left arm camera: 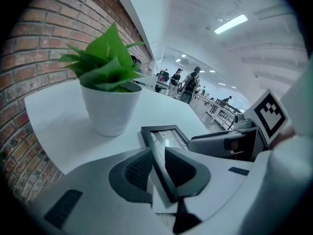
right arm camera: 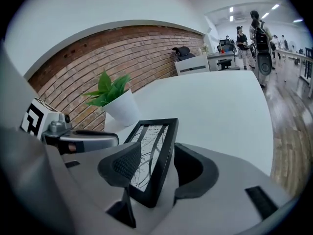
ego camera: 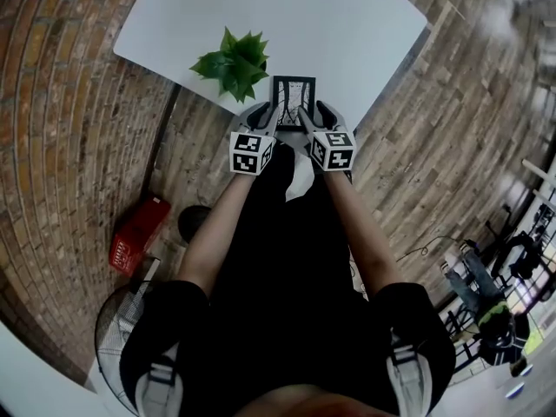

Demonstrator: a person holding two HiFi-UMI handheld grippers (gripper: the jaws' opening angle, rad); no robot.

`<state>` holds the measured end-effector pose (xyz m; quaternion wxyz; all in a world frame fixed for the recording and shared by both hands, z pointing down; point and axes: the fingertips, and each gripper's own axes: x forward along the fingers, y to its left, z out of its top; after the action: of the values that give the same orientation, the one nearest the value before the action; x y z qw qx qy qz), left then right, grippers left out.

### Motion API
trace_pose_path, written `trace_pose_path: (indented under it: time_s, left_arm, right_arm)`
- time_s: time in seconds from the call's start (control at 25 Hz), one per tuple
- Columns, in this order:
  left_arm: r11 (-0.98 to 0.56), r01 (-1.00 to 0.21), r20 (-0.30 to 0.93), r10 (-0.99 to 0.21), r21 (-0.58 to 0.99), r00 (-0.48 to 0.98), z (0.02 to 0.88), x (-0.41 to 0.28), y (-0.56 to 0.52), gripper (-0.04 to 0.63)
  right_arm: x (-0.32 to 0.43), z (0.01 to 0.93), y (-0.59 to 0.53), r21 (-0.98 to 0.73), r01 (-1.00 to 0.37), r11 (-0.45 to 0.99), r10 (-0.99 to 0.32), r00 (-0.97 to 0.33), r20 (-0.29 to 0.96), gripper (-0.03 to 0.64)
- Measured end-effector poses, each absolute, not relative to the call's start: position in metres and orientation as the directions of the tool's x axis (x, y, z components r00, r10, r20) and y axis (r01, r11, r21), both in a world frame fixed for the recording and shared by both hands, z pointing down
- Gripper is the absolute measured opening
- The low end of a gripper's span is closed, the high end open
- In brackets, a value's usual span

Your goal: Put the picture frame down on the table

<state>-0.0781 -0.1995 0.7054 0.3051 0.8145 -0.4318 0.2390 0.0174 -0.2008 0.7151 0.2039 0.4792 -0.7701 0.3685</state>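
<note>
A black picture frame (ego camera: 293, 101) with a line-drawing print hangs flat-ish at the near edge of the white table (ego camera: 347, 24). Both grippers hold it by its near end. My left gripper (ego camera: 268, 121) is shut on the frame's left rim (left arm camera: 161, 153), and my right gripper (ego camera: 309, 120) is shut on its right rim (right arm camera: 156, 151). The frame's far end reaches out over the table top; I cannot tell whether it touches. In the left gripper view the right gripper (left arm camera: 230, 143) shows beyond the frame.
A potted green plant (ego camera: 233, 62) in a white pot (left arm camera: 110, 111) stands on the table just left of the frame. A brick wall (right arm camera: 122, 50) runs along the left. On the floor lie a red box (ego camera: 139, 231) and a fan (ego camera: 117, 328). People stand far off.
</note>
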Motion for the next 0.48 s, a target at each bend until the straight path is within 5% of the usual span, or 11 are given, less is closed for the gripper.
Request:
trace_pose_path:
  time_s: [0.32,0.48]
  left_arm:
    - [-0.449,-0.849,0.642,-0.570,0.279,0.512,0.676,-0.082,-0.188,0.087]
    - [-0.460,-0.845,0.629,-0.580,0.271,0.518,0.657,-0.080,-0.177,0.086]
  right_arm:
    - [0.011,0.673,-0.179,-0.299,-0.837,0.459,-0.560,-0.533,0.635,0.003]
    - [0.013,0.650,-0.170,-0.323,-0.810,0.490,-0.541,-0.573,0.616,-0.003]
